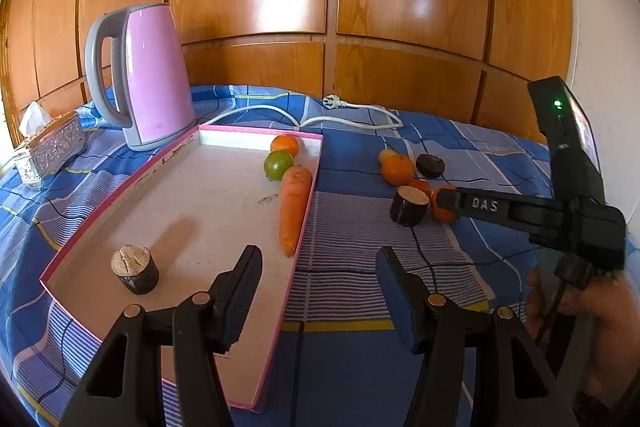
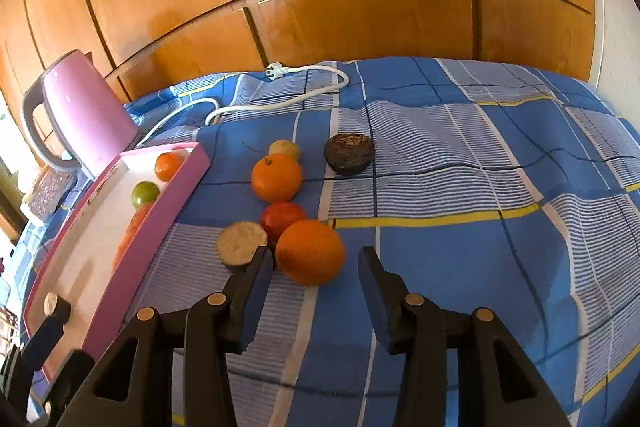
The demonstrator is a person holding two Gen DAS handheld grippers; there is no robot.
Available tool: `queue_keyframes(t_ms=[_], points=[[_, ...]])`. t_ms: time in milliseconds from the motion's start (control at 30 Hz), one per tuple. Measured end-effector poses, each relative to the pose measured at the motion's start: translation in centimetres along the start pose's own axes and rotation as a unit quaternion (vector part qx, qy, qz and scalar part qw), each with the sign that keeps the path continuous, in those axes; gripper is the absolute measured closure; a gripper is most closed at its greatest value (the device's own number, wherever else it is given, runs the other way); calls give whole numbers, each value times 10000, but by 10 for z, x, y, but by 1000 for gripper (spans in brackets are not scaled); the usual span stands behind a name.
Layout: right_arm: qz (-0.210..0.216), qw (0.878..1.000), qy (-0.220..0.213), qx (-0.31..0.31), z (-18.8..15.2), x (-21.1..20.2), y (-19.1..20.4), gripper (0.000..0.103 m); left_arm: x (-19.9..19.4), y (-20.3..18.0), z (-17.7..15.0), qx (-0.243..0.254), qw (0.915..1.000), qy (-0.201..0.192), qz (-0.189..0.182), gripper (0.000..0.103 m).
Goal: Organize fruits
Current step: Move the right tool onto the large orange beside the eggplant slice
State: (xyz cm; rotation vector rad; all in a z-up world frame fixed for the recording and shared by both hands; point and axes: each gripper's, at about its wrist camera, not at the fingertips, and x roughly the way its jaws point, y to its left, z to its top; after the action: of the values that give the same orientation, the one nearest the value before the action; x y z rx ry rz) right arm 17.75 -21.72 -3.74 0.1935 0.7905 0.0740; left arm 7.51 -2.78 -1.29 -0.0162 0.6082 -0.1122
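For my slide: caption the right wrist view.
Open right gripper closes in on an orange lying on the blue checked cloth beside the pink tray.

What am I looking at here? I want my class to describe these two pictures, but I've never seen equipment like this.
There is no robot. A person holds a two-finger gripper in each hand, and a small fisheye camera on each looks forward along its fingers. One picture comes from the left gripper, the other from the right gripper. Both are open and hold nothing.

A blue checked cloth covers the surface. On it lies a pink-edged tray holding a carrot, a green fruit, a small orange and a dark cut stump. Beside the tray, loose fruit lies on the cloth, including a large orange right in front of the right gripper. A pink kettle stands behind the tray.
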Motion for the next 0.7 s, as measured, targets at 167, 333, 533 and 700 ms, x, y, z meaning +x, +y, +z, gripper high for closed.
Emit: queue_keyframes(t_ms=[167, 333, 533, 700], points=[[120, 9998, 151, -54, -1, 7, 2, 61, 2, -2, 0, 33, 10000, 40, -20, 43], [-33, 10000, 57, -47, -2, -1, -5, 65, 2, -1, 0, -11, 10000, 37, -22, 43], [-530, 9982, 86, 261, -2, -7, -26, 65, 7, 6, 1, -186, 9997, 182, -29, 43], [-678, 9975, 63, 174, -2, -7, -29, 64, 8, 3, -1, -120, 9997, 187, -88, 43]])
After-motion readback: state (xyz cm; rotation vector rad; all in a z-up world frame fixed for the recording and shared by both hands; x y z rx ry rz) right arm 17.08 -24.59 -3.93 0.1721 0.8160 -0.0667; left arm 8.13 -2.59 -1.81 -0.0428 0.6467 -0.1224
